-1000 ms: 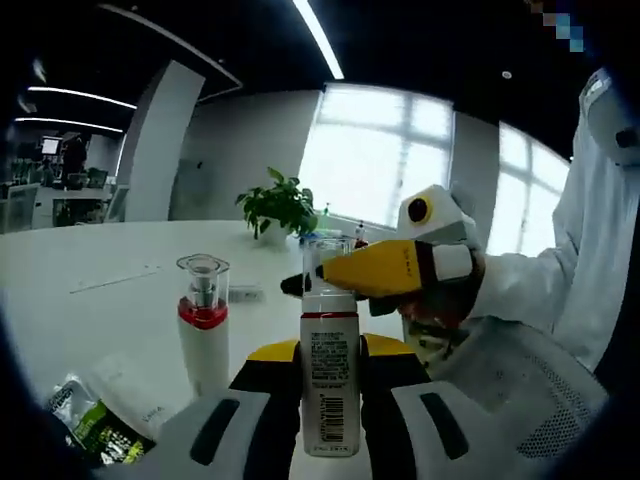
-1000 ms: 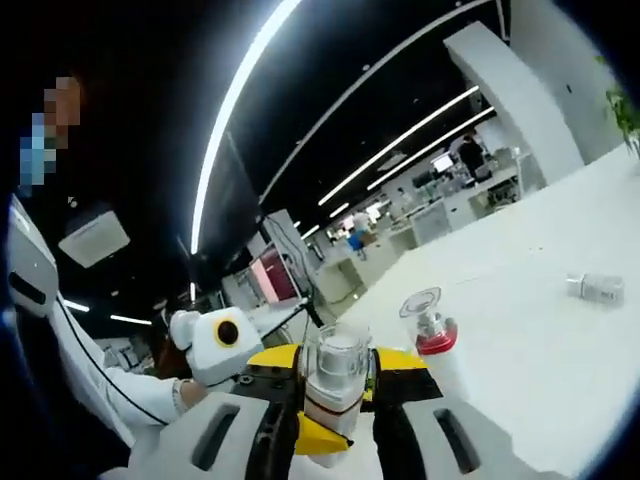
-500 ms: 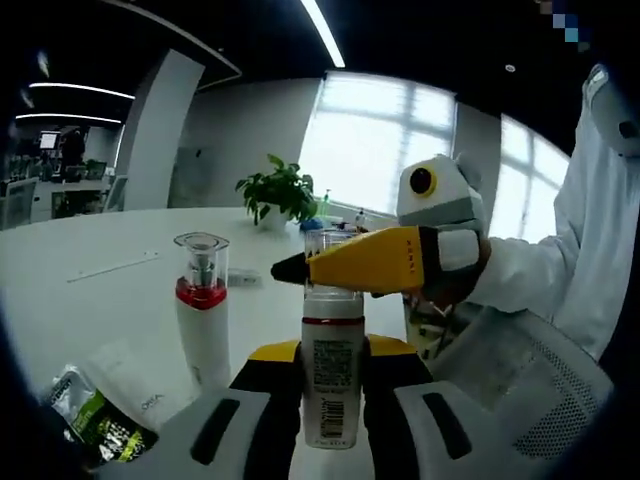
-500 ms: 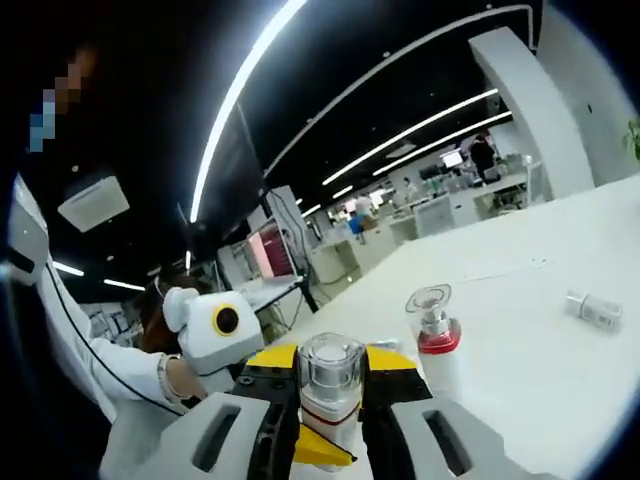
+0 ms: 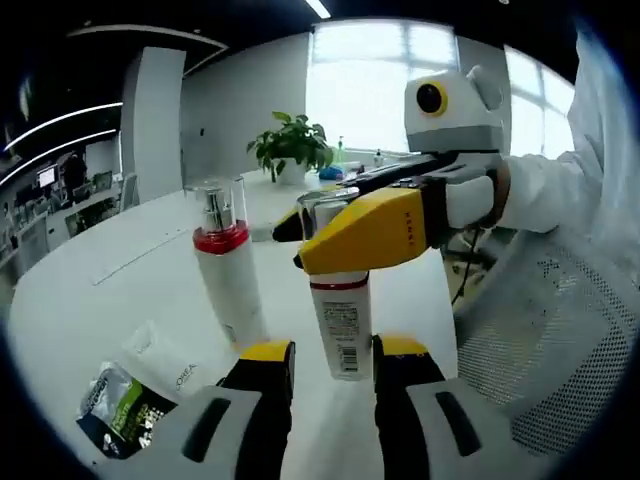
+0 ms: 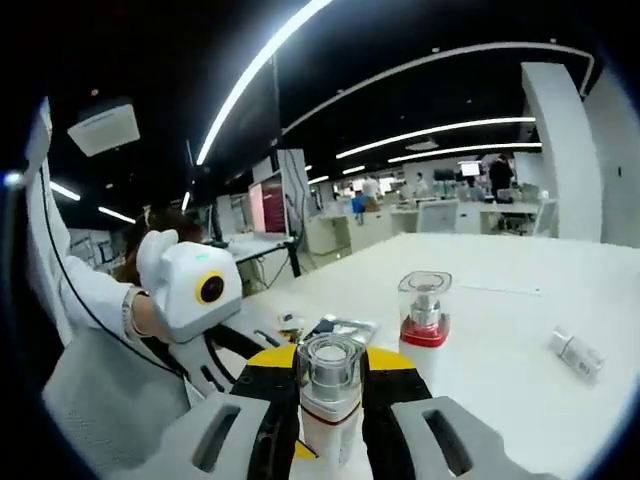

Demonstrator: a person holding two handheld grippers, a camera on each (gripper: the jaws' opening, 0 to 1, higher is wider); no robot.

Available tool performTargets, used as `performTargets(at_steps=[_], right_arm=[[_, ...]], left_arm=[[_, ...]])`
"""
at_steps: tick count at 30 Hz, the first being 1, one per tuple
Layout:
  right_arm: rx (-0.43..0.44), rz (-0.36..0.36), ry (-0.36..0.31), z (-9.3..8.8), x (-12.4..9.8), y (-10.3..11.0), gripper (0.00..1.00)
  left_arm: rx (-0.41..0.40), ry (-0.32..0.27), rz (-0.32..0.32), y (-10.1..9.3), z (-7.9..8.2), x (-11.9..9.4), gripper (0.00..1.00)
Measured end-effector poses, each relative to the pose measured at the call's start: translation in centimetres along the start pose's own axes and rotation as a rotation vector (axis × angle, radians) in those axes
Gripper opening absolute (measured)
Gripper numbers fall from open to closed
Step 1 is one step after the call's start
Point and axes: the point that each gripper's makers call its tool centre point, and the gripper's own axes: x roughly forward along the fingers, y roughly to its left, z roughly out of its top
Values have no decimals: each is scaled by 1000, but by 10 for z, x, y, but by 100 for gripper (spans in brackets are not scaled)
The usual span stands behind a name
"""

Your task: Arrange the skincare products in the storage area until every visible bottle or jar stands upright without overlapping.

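A white desk is carrying everything. A person's sleeve is reaching in at the right of the left gripper view.

The right gripper is crossing that view from the right, its yellow jaws clamping the neck of a white bottle with a red band and a clear cap; in the right gripper view the same bottle is sitting between the jaws, squeezed from both sides. The bottle is standing upright, its base on or just above the desk.

The left gripper is holding its jaws apart, one on each side of the bottle's lower body, not pressing it.

Just beside, a second bottle with a red collar and clear cap is standing upright on the desk, apart from the first; it is also showing in the right gripper view.

A white sachet and a green packet are lying flat near the left jaw. A small vial is lying on its side farther off.
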Motion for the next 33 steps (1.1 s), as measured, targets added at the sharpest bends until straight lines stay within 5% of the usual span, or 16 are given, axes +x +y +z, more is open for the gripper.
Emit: performTargets(at_steps=[11,19,33], right_arm=[[-120,42,58,-22,15,0,14],[-122,27,106,-38,18,-12,15],[-99,23,101,-38,17,-13,21]], left_arm=[[24,53,-28,6,-19,21,25],[64,91,-29,11,-33,31,24],[62,78,7,20,-32,26,29]])
